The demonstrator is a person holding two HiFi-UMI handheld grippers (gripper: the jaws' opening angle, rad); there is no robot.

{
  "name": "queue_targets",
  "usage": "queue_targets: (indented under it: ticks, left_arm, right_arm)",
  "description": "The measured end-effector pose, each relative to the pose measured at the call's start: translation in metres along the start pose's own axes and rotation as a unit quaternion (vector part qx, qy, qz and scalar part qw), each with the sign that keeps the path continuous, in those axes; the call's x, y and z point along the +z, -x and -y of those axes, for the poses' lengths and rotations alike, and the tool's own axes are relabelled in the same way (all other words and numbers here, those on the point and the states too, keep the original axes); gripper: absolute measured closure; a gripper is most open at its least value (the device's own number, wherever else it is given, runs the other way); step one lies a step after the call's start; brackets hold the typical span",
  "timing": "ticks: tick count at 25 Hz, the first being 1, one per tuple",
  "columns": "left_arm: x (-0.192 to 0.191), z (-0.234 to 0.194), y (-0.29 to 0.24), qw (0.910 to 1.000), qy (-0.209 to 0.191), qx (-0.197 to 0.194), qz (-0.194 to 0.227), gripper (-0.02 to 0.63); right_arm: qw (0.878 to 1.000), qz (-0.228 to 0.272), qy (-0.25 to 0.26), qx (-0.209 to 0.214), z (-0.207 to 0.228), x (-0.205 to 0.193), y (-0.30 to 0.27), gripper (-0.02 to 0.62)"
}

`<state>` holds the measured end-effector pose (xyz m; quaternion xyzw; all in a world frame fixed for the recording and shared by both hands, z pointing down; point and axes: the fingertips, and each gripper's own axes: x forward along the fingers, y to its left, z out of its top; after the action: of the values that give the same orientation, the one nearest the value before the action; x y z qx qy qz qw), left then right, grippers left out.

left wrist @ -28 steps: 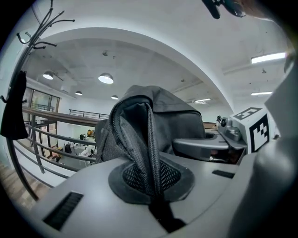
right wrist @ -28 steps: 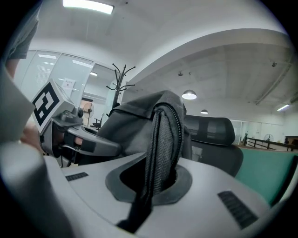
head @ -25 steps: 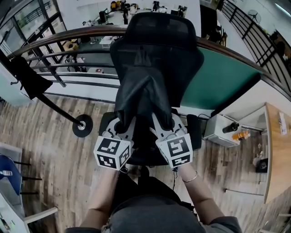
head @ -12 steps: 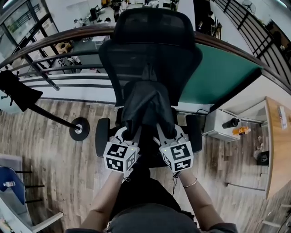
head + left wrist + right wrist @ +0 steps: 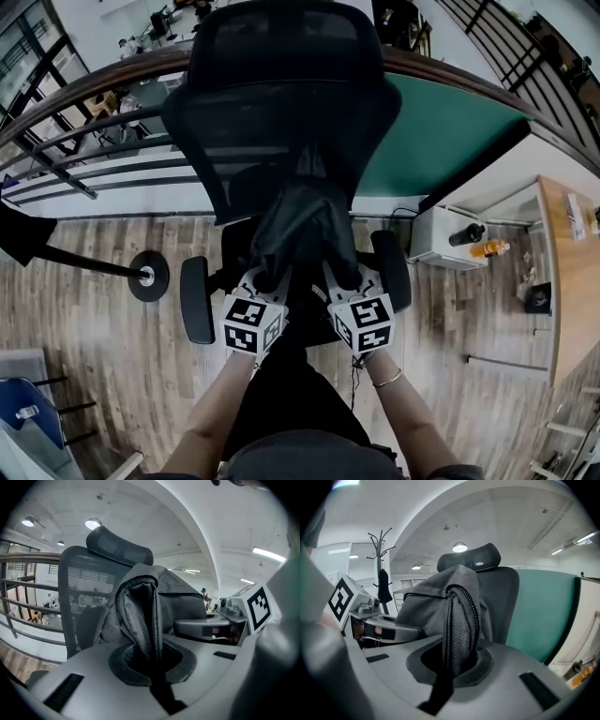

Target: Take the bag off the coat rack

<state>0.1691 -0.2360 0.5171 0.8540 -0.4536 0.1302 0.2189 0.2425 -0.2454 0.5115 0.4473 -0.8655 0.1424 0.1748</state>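
The left hand-held gripper [image 5: 151, 665] is clamped on a fold of the grey bag [image 5: 304, 217], with the zip edge pinched between its closed jaws. The right hand-held gripper [image 5: 449, 667] is clamped the same way on the bag's other side, the fabric nipped tight. Together they hold the bag up just in front of the black mesh chair [image 5: 281, 89], over its seat; whether the bag's bottom touches the seat I cannot tell. The bag is off the coat rack [image 5: 148, 275], which stands well apart to the left on the wood floor [image 5: 112, 366]. A dark cloth [image 5: 21, 234], perhaps a garment, hangs from the rack. A railing [image 5: 103, 173] runs behind the chair.
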Motion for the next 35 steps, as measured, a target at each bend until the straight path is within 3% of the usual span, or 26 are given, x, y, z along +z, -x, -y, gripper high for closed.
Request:
queue_targets:
  ticks: [16,24,35]
  left_arm:
    - [-0.027,-0.044,-0.095,0.9982,-0.011,-0.013,-0.058,0.578]
    - [-0.035,-0.071,-0.114,0.9975,0.001,0.001,-0.071,0.577]
    - [-0.048,-0.09,-0.137,0.9952,0.006,0.011,-0.097,0.575]
  right_arm:
    - [0.996,-0.05,-0.063,-0.044,0.059,-0.044,-0.075,0.581]
    - [0.996,-0.063,-0.046,-0.037,0.063,-0.048,-0.105,0.58]
    - [0.993,-0.087,-0.064,-0.052,0.073,-0.06,-0.131,0.577]
